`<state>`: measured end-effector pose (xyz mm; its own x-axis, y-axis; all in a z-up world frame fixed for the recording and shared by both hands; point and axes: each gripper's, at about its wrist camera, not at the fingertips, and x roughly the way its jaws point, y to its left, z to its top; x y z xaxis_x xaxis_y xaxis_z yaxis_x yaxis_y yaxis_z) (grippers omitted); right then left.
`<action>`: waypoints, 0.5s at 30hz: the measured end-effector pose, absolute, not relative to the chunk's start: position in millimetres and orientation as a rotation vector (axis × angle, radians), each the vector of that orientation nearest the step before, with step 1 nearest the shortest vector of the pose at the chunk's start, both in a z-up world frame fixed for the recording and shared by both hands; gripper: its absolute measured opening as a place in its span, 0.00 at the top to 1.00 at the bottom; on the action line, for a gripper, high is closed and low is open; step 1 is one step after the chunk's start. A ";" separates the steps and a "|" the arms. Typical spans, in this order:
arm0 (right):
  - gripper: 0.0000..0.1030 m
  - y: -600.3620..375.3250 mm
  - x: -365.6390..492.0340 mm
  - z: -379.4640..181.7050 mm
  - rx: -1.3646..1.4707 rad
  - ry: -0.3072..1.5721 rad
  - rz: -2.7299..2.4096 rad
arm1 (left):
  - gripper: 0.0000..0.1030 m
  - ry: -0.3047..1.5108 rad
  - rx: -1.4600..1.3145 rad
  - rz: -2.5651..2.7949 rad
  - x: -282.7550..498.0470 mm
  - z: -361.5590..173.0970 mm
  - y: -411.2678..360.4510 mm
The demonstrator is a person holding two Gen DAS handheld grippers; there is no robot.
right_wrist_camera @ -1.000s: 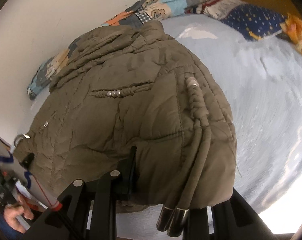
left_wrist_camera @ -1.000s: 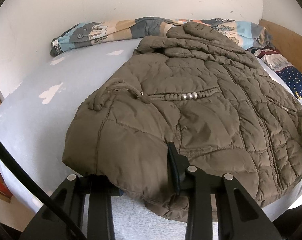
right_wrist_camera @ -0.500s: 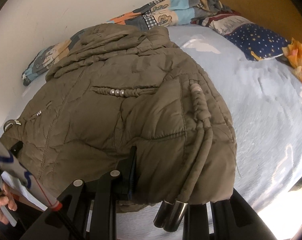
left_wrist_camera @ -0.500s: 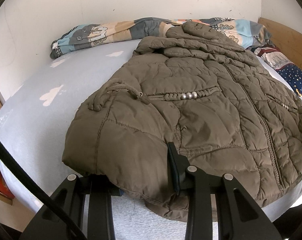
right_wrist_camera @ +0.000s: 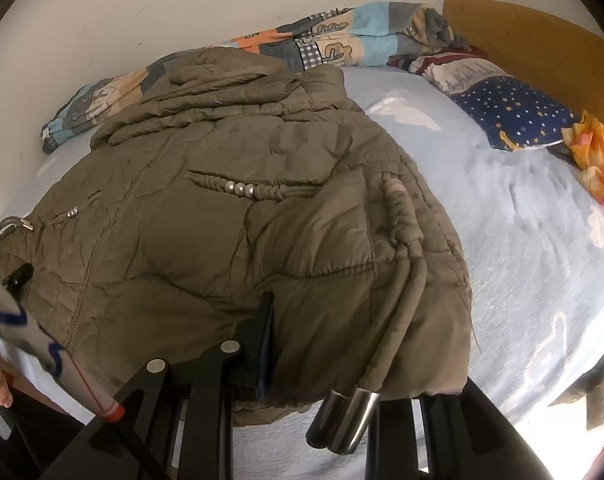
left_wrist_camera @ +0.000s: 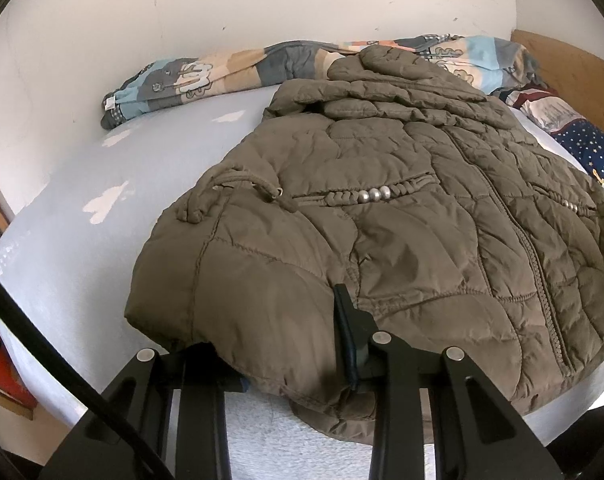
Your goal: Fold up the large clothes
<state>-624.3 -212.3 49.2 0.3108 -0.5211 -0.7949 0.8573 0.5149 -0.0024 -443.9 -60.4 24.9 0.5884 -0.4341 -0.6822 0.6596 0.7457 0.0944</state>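
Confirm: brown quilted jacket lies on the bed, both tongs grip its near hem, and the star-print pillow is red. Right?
Not quite. The pillow is dark blue with yellow stars, as the right wrist view shows. The rest holds: the jacket lies on the bed, both tongs gripping its near hem.

The jacket (left_wrist_camera: 402,220) lies spread on the bed (left_wrist_camera: 70,248), its near hem between both tongs, left tongs (left_wrist_camera: 286,356) and right tongs (right_wrist_camera: 342,360); beyond it a rolled blanket (left_wrist_camera: 222,76) lies along the wall, and pillows (right_wrist_camera: 510,112) lie far right
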 end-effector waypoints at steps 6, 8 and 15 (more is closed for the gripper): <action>0.74 -209.7 -622.6 50.9 0.440 0.838 -0.960 | 0.71 0.668 0.372 -0.654 -445.8 26.7 -60.9; 0.74 -208.8 -622.3 51.7 0.436 0.836 -0.961 | 0.72 0.660 0.373 -0.658 -447.1 28.3 -60.6; 0.79 -204.6 -624.2 65.3 0.417 0.786 -0.955 | 0.74 0.613 0.366 -0.671 -451.5 37.7 -57.6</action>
<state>-624.2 -204.6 65.3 0.3379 -0.5638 -0.7536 0.8478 0.5301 -0.0164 -451.5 -57.6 37.7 0.6192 -0.4649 -0.6329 0.6719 0.7307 0.1206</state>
